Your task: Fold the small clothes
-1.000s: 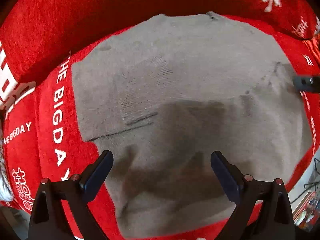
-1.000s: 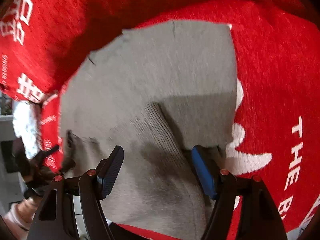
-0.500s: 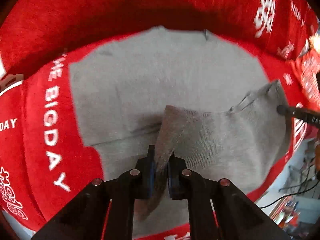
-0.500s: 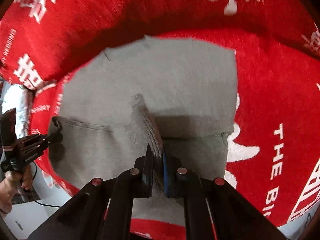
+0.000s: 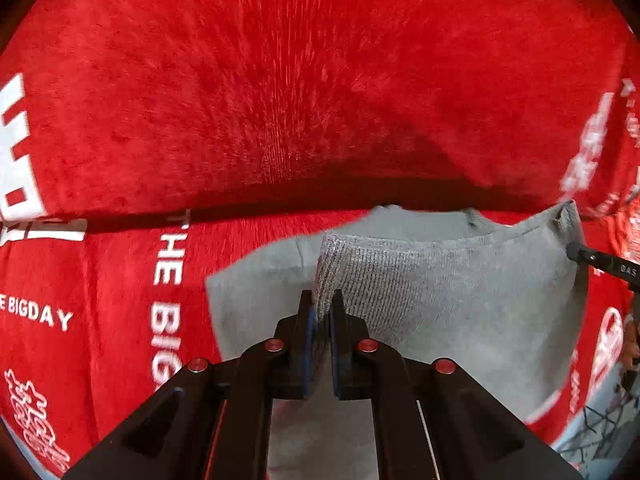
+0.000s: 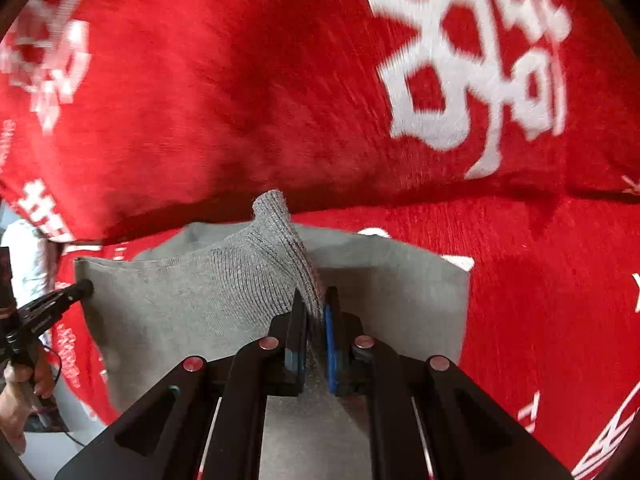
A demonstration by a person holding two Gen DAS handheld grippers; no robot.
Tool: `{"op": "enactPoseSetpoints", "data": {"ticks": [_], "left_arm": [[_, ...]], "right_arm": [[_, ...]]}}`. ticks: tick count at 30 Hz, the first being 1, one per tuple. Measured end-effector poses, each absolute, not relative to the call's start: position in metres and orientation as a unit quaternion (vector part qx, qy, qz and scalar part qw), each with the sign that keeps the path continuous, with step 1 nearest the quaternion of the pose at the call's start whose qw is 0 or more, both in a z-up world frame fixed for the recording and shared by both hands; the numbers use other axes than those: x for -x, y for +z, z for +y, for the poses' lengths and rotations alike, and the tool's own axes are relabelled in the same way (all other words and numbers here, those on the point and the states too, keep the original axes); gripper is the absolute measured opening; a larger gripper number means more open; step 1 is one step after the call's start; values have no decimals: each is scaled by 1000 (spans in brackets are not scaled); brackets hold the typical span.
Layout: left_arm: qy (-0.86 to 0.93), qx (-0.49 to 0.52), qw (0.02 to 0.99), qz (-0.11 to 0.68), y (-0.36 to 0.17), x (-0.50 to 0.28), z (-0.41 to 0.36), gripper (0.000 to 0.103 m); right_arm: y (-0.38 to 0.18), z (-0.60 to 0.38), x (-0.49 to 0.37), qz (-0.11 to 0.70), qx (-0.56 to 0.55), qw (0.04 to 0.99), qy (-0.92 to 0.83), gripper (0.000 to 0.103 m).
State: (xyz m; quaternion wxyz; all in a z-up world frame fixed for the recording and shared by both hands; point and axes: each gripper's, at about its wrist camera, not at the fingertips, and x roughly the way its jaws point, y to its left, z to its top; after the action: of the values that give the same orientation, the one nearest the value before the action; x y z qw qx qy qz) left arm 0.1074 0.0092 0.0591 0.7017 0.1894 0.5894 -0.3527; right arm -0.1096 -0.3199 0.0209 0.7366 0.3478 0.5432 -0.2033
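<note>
A small grey knit garment lies on a red blanket printed with white letters. My left gripper is shut on one ribbed corner of the garment's near edge and holds it raised. My right gripper is shut on the other ribbed corner. The lifted edge hangs stretched between both grippers, above the flat part of the garment. The right gripper's tip shows in the left wrist view, and the left gripper's tip shows in the right wrist view.
The red blanket rises like a cushion or backrest behind the garment. The surface's edge, a hand and a pale floor with cables lie at the outer sides.
Both grippers went from open above the garment to shut on its near corners, then lifted the edge and carried it forward toward the back, folding the garment over itself.
</note>
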Motion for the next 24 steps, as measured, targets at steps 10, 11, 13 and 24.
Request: {"op": "enactPoseSetpoints", "data": {"ticks": [10,11,13,24], "left_arm": [[-293,-209,699,618,-18,-124,-11,9],[-292,-211,699,618,-19,-125,-11,9],[-289,-210,697,622,-20,-130,-10,17],[-209,-215,731,613,-1,-161,34,73]], "right_arm": [[-38,-340,110,549,-401,698,-227,9],[-37,-342,110,545,-402,697,-234,9],[-36,-346,115,547,-396,693,-253,9],[-12,-357,135,545,-397,678,-291,19]]}}
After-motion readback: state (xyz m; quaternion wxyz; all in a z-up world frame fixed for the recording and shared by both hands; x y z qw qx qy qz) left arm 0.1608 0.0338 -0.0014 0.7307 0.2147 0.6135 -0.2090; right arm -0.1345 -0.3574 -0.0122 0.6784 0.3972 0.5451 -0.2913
